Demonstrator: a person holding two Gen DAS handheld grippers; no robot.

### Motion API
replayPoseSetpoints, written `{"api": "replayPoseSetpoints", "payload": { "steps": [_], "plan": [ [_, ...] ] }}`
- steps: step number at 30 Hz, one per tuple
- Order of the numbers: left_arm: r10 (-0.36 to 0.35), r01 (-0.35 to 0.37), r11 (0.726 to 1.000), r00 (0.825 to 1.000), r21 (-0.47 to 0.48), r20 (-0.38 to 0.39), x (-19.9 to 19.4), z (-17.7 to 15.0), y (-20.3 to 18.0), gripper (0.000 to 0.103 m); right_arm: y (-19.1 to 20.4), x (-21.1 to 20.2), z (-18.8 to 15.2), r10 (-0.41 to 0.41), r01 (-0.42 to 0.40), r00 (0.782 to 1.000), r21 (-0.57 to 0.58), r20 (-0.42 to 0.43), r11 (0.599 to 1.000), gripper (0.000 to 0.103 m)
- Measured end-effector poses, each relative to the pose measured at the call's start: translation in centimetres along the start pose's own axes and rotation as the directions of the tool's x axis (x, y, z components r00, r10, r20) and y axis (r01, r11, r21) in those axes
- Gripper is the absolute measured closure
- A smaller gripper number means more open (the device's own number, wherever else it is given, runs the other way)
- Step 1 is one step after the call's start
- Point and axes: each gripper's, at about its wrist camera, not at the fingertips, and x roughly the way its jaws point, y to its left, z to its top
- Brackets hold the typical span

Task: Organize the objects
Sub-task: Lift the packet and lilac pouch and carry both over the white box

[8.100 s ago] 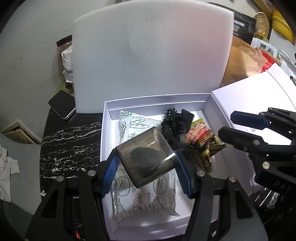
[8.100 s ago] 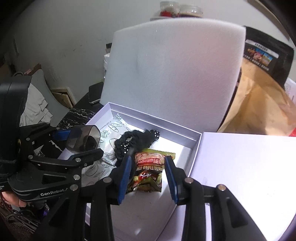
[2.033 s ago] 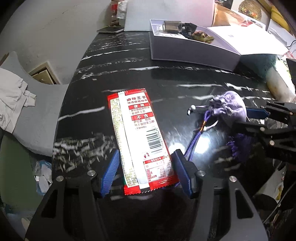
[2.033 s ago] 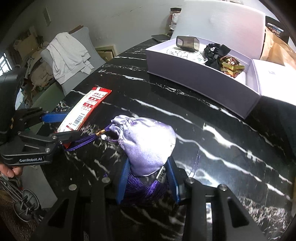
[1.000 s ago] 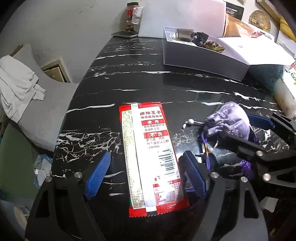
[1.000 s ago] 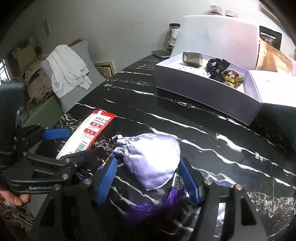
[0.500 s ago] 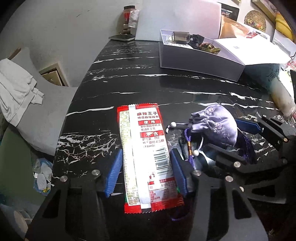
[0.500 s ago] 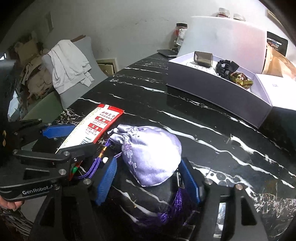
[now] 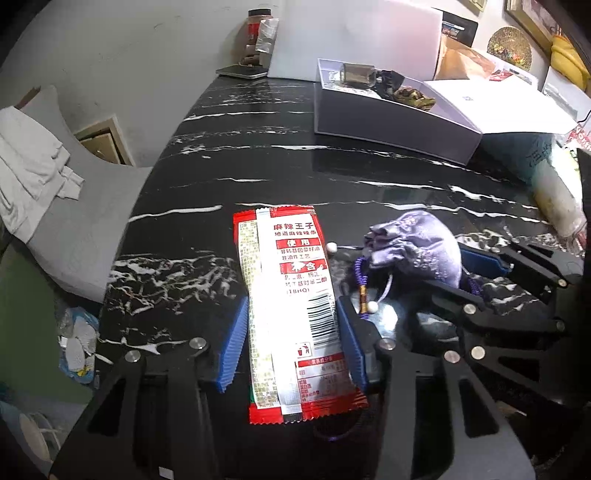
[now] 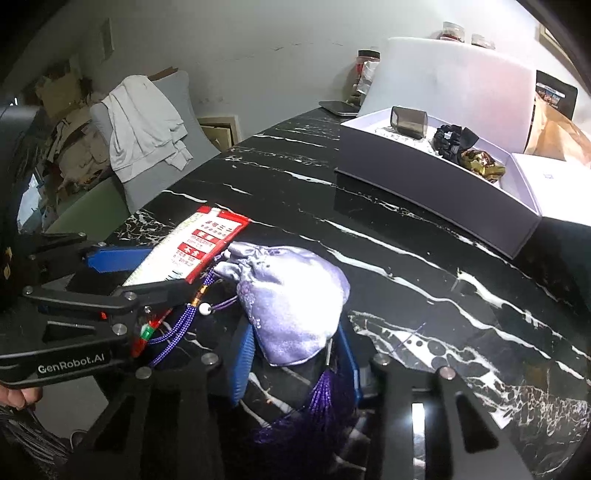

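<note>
while the left tool (image 9: 291,341) is clamped on the red snack packet (image 9: 291,295) lying on the black surface (image 9: 258,147), only the right view shows the right tool (image 10: 295,363) closing around the lilac pouch (image 10: 291,306), whose purple tassel (image 10: 317,402) hangs between its jaws.

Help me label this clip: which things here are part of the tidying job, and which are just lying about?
Part of the job:
- red snack packet, pinched in the left tool
- lilac drawstring pouch, between the right tool's closing pads
- open white box already holding small items

Just lying about:
- white cloth on the grey chair
- phone
- jar
- brown paper bag
</note>
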Motion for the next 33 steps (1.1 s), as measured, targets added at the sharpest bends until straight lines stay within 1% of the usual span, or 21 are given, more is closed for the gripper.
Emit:
{"api": "replayPoseSetpoints", "payload": {
  "steps": [6,12,18,22,27,33],
  "plan": [
    [-0.026,0.026,1.000,1.000,-0.016,-0.007,-0.5,-0.2,-0.2,0.058,-0.3,-1.1,-0.2,0.008,-0.008,1.000,0.009,0.016,1.000,0.063],
    [-0.025,0.025,1.000,1.000,0.003,0.014,-1.6,0.2,-1.1,0.058,-1.1,-3.0,-0.2,0.004,-0.005,0.999,0.013,0.048,1.000,0.063],
    [-0.038,0.037,0.999,0.999,0.034,0.031,-2.7,0.9,-2.6,0.058,-2.1,-5.1,0.0,-0.005,0.004,0.998,0.015,0.068,1.000,0.063],
    [-0.058,0.055,0.997,0.997,0.057,0.048,-3.7,1.6,-4.0,0.058,-3.0,-6.2,0.1,-0.011,0.010,0.998,0.022,0.062,1.000,0.063],
    [-0.089,0.082,0.992,0.994,0.100,0.069,-5.0,2.9,-6.1,0.057,-4.4,-7.9,0.0,-0.036,0.034,0.997,0.040,0.074,0.999,0.063],
    [-0.111,0.096,0.984,0.990,0.152,0.093,-6.2,4.7,-8.5,0.057,-5.9,-10.0,0.2,-0.053,0.049,0.994,0.036,0.097,0.998,0.063]
  ]
}}
